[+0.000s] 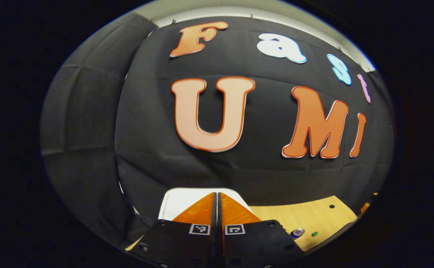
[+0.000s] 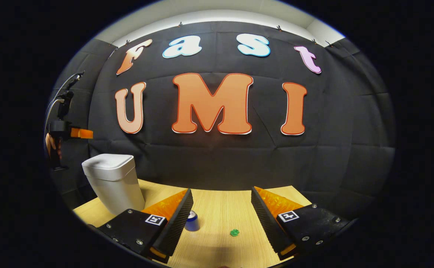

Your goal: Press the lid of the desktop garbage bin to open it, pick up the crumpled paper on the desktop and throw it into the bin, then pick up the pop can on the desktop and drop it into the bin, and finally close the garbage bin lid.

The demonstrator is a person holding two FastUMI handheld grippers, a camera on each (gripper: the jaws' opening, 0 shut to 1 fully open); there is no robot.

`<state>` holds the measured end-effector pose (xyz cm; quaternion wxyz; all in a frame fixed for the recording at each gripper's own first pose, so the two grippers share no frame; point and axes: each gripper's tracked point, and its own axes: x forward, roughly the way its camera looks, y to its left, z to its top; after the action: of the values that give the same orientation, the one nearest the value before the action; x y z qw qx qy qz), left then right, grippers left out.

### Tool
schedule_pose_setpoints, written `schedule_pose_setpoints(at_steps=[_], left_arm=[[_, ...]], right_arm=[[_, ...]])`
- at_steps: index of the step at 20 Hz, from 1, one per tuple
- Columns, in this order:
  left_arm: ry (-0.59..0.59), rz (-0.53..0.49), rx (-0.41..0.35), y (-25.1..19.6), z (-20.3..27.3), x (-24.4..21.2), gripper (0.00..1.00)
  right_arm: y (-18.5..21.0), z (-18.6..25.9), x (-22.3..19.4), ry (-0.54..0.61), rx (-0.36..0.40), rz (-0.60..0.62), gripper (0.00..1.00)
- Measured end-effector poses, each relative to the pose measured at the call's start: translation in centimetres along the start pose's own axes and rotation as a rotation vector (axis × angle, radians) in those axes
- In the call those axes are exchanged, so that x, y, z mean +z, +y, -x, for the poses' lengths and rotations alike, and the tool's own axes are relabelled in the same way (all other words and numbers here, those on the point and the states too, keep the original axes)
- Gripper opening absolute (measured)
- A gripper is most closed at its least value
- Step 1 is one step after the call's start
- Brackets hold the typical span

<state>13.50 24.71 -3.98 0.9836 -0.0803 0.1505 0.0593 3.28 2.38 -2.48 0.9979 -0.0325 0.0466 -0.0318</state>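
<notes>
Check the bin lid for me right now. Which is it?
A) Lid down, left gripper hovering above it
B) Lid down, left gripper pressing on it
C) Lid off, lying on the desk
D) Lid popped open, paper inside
A: in the right gripper view the bin has its lid down flat, and the left gripper hangs in the air above it, not touching.

White plastic desktop garbage bin (image 2: 112, 182) with rounded square lid (image 2: 109, 160) shut, upright at far left of light wood desktop (image 2: 220, 212); lid top also seen in left gripper view (image 1: 181, 201). Small blue pop can (image 2: 192, 220) upright mid-desktop, right of bin, well apart. Small green crumpled paper (image 2: 234, 232) lying on desktop right of can, near it, not touching.
</notes>
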Motion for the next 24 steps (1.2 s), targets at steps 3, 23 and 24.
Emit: schedule_pose_setpoints(at_steps=[3,23,24], left_arm=[[0.101,0.043,-0.017,0.9,-1.9,-2.0,0.00],[0.187,-0.125,0.016,0.4,-2.3,-3.9,0.01],[0.100,-0.127,0.009,-0.6,-1.0,-1.4,0.25]], right_arm=[[-0.4,0.3,-0.5,0.009,-0.012,0.015,0.94],[-1.4,-0.1,-2.2,0.053,-0.038,-0.008,0.94],[-1.6,-0.2,-2.2,0.050,-0.044,-0.005,0.94]])
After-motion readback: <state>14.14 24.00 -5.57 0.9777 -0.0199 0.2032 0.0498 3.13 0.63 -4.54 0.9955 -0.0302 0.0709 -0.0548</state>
